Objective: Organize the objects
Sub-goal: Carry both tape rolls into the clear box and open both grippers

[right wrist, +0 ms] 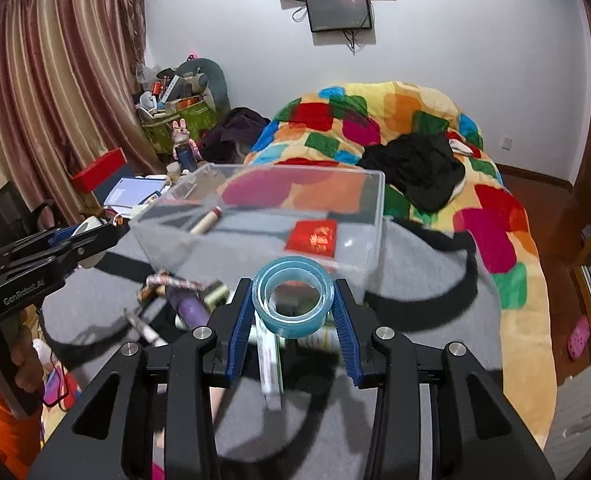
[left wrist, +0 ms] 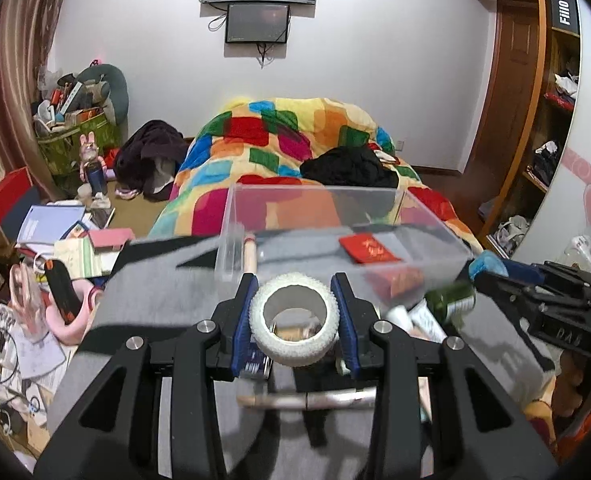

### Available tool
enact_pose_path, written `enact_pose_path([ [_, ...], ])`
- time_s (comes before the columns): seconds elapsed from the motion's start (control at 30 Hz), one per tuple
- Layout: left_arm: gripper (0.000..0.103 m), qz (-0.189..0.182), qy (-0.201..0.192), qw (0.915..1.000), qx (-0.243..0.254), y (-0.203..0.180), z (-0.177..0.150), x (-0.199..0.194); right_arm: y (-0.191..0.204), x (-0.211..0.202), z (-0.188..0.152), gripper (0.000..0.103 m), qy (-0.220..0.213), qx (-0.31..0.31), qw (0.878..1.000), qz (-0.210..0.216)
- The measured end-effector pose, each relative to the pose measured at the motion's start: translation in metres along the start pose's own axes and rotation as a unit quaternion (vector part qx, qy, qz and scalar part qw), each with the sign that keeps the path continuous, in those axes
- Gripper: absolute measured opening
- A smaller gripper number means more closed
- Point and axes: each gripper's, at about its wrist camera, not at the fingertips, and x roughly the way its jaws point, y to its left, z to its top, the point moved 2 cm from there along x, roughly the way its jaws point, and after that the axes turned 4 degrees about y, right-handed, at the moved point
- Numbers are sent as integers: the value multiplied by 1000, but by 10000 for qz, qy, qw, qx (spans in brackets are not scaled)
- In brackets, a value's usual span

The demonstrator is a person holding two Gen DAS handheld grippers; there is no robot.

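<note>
My left gripper (left wrist: pixel 294 304) is shut on a white textured tape roll (left wrist: pixel 294 320), held above the grey cloth just short of a clear plastic box (left wrist: pixel 435 220). My right gripper (right wrist: pixel 293 300) is shut on a blue clear tape roll (right wrist: pixel 292 296), held in front of the same box (right wrist: pixel 371 216). The box holds a red packet (left wrist: pixel 369 249) (right wrist: pixel 313 238) and a tan tube (left wrist: pixel 249 256) (right wrist: pixel 206 222). The left gripper also shows at the left edge of the right wrist view (right wrist: pixel 107 236). The right gripper shows at the right of the left wrist view (left wrist: pixel 491 280).
Loose items lie on the grey cloth (right wrist: pixel 415 300): a green bottle (left wrist: pixel 451 300), white tubes (left wrist: pixel 423 320), a purple tube (right wrist: pixel 193 308), a white stick (right wrist: pixel 269 364). A colourful quilt (right wrist: pixel 495 220) covers the bed behind. Clutter (left wrist: pixel 55 240) fills the floor at left.
</note>
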Motion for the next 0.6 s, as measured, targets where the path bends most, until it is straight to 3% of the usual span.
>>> enact_pose_path([
  [0.3, 37, -45, 296, 9996, 11, -4, 26, 40, 0, 27, 28, 36, 97, 145, 9998, -20],
  [0.6, 37, -39, 727, 9973, 45, -5, 35, 81, -8, 64, 41, 36, 485, 164, 9985, -215],
])
